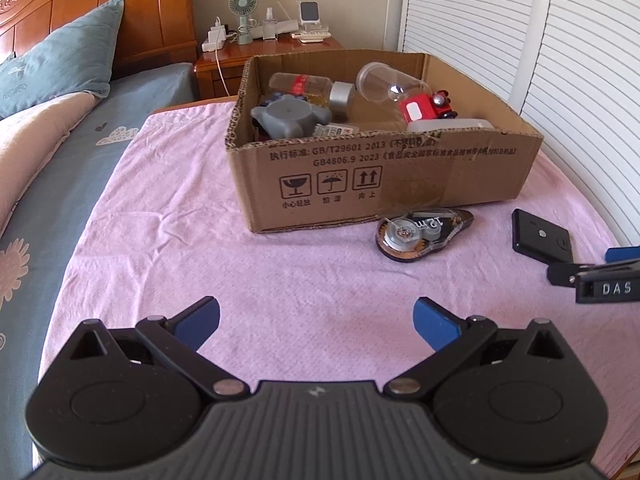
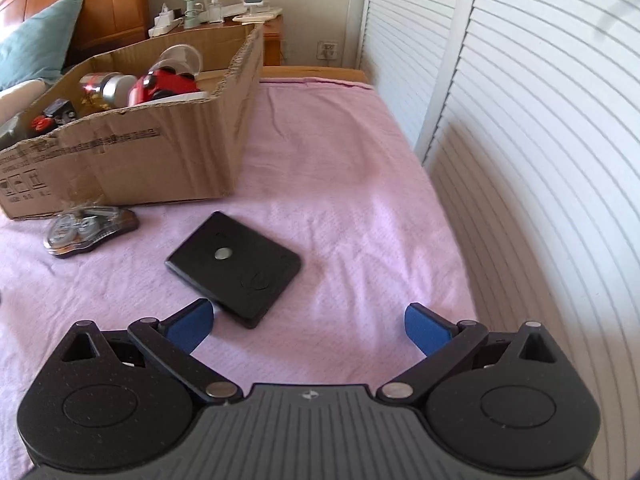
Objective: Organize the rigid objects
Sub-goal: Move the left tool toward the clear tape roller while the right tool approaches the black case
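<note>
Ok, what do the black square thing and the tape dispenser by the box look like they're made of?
Black square pad: likely hard plastic, matte black; dull, even surface, rounded corners, small metallic disc at its centre. Correction tape dispenser: clear glossy plastic shell, since the reels and gears inside show through. Cardboard box: corrugated; fluted cut edge visible.

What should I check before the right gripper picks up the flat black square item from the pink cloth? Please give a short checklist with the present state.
1. Right gripper open: ok, jaws spread wide.
2. Flat black square item lies free on the pink cloth: ok, flat, nothing on it.
3. Item between the fingers: not ok, it sits ahead and toward the left finger.
4. Correction tape apart from the item: ok.
5. Cardboard box has room: ok, bare floor shows.
6. Left gripper out of the way: ok, open and empty.
</note>
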Available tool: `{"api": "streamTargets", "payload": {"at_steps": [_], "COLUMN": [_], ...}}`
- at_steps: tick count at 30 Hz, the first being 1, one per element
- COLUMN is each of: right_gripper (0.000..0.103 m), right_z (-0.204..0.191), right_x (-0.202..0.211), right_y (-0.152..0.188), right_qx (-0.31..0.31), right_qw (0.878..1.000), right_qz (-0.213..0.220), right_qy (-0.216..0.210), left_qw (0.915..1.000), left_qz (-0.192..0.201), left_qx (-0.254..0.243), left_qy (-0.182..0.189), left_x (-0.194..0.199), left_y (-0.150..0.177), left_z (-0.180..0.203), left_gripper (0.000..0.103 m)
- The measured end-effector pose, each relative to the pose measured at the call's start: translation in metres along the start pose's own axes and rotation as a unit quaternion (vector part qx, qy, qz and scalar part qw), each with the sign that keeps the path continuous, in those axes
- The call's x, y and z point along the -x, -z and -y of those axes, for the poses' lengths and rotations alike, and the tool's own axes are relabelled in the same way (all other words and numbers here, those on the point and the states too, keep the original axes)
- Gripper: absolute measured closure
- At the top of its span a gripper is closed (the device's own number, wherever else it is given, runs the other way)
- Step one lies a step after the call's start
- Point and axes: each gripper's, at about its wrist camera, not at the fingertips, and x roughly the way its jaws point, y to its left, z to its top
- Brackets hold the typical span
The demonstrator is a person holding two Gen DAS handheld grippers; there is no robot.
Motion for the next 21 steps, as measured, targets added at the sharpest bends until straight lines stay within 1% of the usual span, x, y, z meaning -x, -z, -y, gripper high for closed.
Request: {"api": "streamTargets", "payload": {"at_steps": [5,8,12,17,21], "right_gripper": [0.000,0.000,0.000,0.000,0.000], "right_z": [-0.018,-0.019,-0.017,-0.012,-0.011], "right_x": [0.001,0.002,0.004,0.009,0.010], "right_y": [0.004,0.007,0.012,0.018,0.021], "right_qx": [0.023,0.022,0.031,0.043,0.049], "right_qw": [1.000,0.999,0.998,0.997,0.996], "right_qz": [0.017,0.025,0.040,0.047,0.054], "right_qy": [-0.014,-0.015,-0.022,-0.034,-0.040], "left_qw": [0.9998,0.9990,0.9983,0.9987,0.9993], "left_qz": [-0.011,-0.024,-0.029,-0.036,-0.034], "left_qx": [-0.017,-0.032,-0.040,-0.025,0.012], "left_qy": [0.006,0.018,0.030,0.026,0.006], "left_x": [-0.006,-0.011,-0.021,-0.041,-0.054], "left_y": [-0.006,-0.014,-0.027,-0.039,-0.045], "left_z": [0.010,0.019,0.036,0.056,0.070], "left_gripper": [0.001,0.001,0.001,0.001,0.001]}}
